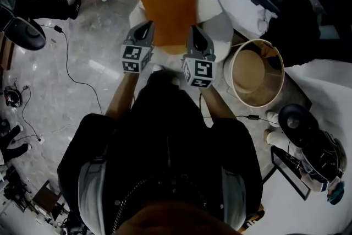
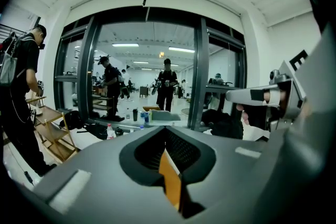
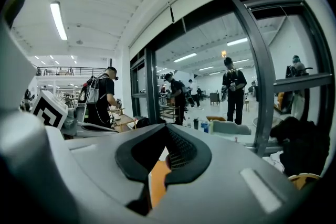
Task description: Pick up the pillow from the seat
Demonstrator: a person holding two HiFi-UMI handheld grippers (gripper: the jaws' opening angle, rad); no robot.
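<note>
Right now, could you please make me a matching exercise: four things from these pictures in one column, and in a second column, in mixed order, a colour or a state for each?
Things:
1. pillow
2. seat
3. round tub
4. left gripper

Colours or states:
a. white, partly hidden under the pillow in the head view
b. tan, to the right of the seat in the head view
c. orange, square
d. jaws shut on the pillow's near edge

Pairs: 1-c, 2-a, 3-b, 4-d
</note>
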